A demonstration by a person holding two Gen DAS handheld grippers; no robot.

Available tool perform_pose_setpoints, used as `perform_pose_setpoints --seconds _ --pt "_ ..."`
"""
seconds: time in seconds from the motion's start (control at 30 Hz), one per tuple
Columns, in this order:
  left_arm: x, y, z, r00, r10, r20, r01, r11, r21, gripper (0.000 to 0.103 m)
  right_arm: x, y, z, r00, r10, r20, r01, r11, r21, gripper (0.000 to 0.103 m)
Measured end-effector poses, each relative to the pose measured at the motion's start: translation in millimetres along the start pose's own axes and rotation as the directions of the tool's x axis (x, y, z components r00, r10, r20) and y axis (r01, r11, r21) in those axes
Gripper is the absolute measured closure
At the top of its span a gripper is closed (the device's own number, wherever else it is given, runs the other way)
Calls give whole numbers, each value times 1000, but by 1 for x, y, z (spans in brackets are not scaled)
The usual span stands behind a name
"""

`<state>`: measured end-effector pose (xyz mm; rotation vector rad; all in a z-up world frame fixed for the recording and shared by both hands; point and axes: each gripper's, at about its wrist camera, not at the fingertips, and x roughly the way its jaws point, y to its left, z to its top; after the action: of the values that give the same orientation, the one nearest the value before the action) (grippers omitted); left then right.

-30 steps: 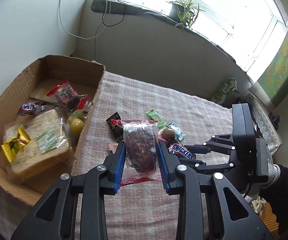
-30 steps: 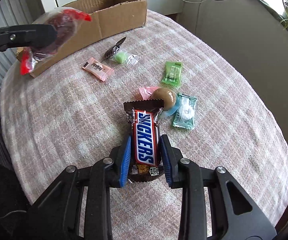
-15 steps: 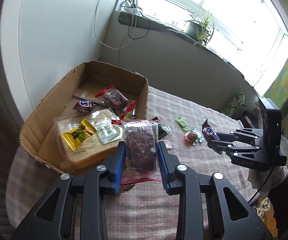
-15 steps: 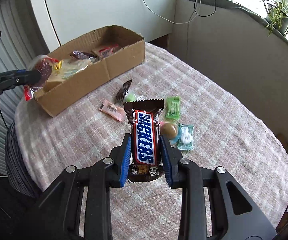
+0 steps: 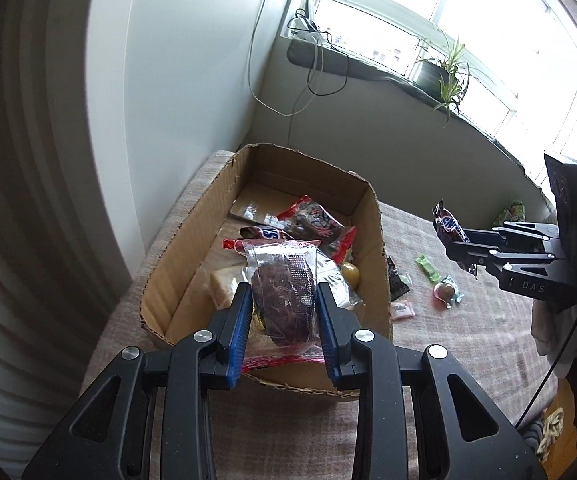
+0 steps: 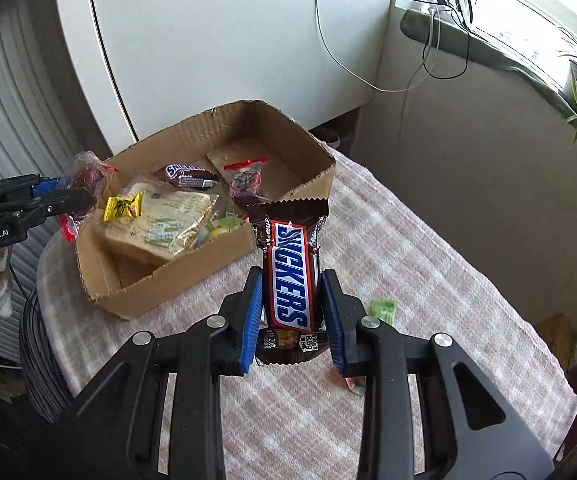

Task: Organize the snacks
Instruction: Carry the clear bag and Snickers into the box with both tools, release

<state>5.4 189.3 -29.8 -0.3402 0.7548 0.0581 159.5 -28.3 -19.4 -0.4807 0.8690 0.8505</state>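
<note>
Left wrist view: the left gripper is seen above the near end of the cardboard box, its jaws clamped on a clear packet of dark dried fruit with red edging
Right wrist view: the right gripper is held over the worktop just beside the box's long wall, jaws pressed on a Snickers bar standing upright between the blue pads
Box contents: a wrapped stack of sandwich bread is lying inside, with a yellow candy wrapper on top of it, a small Snickers behind it and a red-edged snack packet towards the far end; a yellow ball-shaped sweet is seen against the right wall
Worktop: covered with a pink checked cloth; the box is set at its left side
Loose snacks: a black wrapper and a pink sachet are lying just beside the box, a green candy and a round brown sweet a little further out, all apart from both grippers
Windowsill: a potted plant and tangled cables are seen there
</note>
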Motion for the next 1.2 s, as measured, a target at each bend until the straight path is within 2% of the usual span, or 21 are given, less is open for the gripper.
perform_pose_setpoints --seconds 0.4,0.73,1.13,1.17,1.2 --pt "13 8 8 1000 14 -14 -14 1000 17 73 38 17 48 999 36 -17 -36 999 -27 73" --pt "20 5 10 999 25 -29 -23 999 47 73 62 33 61 997 69 -35 -71 996 -47 73" --pt "22 0 12 999 25 -35 -23 998 62 72 65 44 67 996 89 -30 -91 994 -61 73" --pt "22 0 12 999 27 -34 -25 998 62 70 65 44 67 996 89 -28 -91 994 -62 72" --pt "22 -1 12 999 30 -32 -28 998 62 63 63 45 67 996 88 -25 -90 994 -61 62"
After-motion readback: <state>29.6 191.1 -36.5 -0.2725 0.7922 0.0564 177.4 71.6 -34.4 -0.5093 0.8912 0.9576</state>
